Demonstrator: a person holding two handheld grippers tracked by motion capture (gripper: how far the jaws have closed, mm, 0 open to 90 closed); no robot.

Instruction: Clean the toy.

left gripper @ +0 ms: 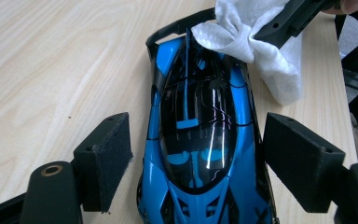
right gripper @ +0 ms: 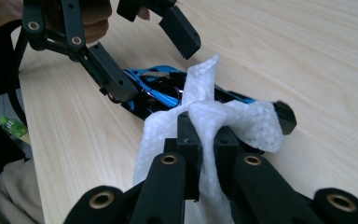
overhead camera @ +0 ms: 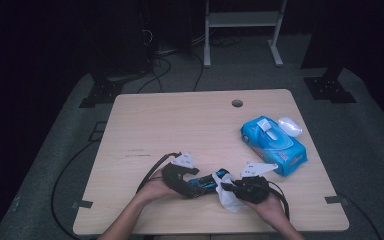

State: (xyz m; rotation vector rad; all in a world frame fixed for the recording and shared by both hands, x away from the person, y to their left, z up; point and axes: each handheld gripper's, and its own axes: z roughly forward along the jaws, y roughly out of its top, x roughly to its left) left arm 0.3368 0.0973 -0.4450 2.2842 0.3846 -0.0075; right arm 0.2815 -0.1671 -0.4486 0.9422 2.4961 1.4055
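Between the left tongs' pads: a blue-and-black toy sports car (left gripper: 200,140) is lying flat on the wooden table (overhead camera: 180,125), nose toward that gripper's camera, tail pointing off to the right tongs.
Left gripper (overhead camera: 192,181): jaws are standing apart, one pad either side of the car's body with a gap showing on both sides, so it's bracketing the car, not squeezing it. My guess is it's there to stop the car rolling away while it's getting rubbed.
Right gripper (right gripper: 205,133): jaws are pinched tight on a bunched white wet wipe (right gripper: 214,126), which is spilling out around the pads and draping down toward the table.
Wipe vs car: the wad is sitting on the car's tail end, right by the rear wing, so looks like it's cleaning the back of the car.
Beyond the right tongs: a blue wet-wipe pack (overhead camera: 274,144) is lying well apart from the car, flap open with a sheet poking up, presumably where the wipe came from.
Hands: both are coming in from the near edge, tongs facing each other over the car.
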